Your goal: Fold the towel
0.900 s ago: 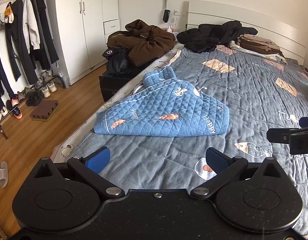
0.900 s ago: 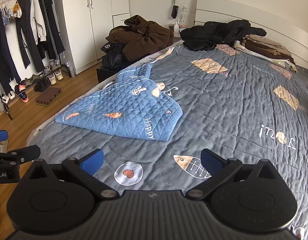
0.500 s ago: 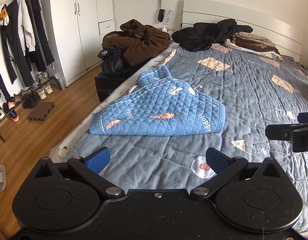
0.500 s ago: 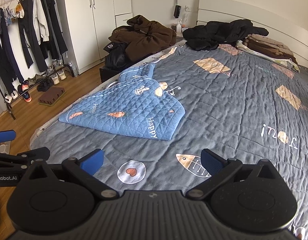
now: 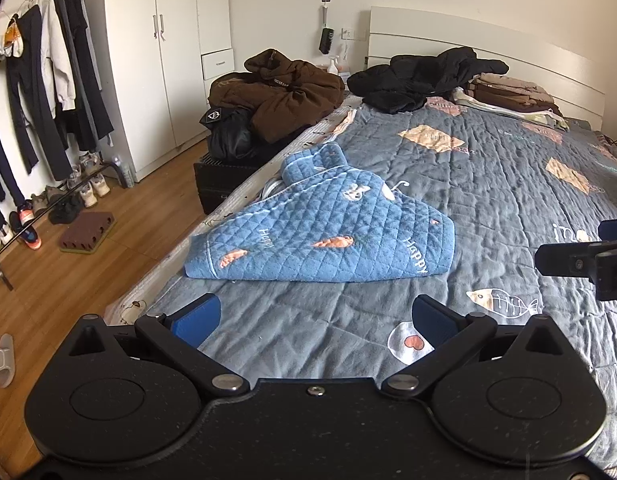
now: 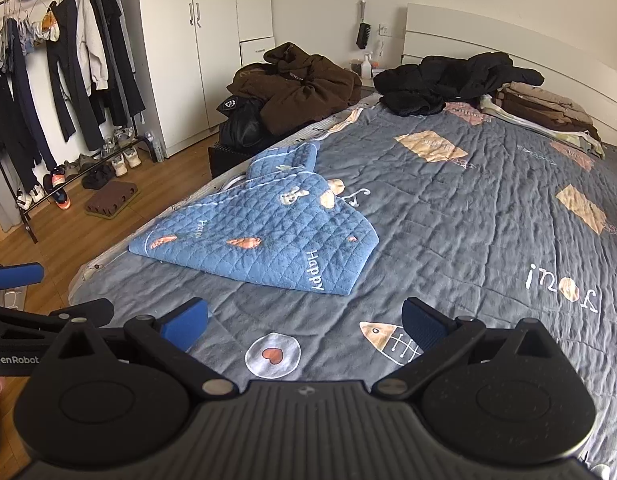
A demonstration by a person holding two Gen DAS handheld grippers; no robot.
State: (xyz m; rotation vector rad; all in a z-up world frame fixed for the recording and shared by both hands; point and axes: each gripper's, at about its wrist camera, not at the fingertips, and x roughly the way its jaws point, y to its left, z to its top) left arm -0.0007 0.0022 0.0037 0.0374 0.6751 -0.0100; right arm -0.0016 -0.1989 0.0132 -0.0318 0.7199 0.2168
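Ahead, both tongs, left [image 5: 315, 316] and right [image 6: 304, 316], gape wide, empty, short of the towel's [image 5: 328, 232] near edge.

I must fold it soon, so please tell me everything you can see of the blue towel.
The towel is blue, quilted and soft-looking, printed with carrots, a rabbit and the word "Happy", with pale piping. It lies rumpled and partly doubled over on the grey bedspread near the bed's left edge, its far corner raised. Neither gripper touches it.
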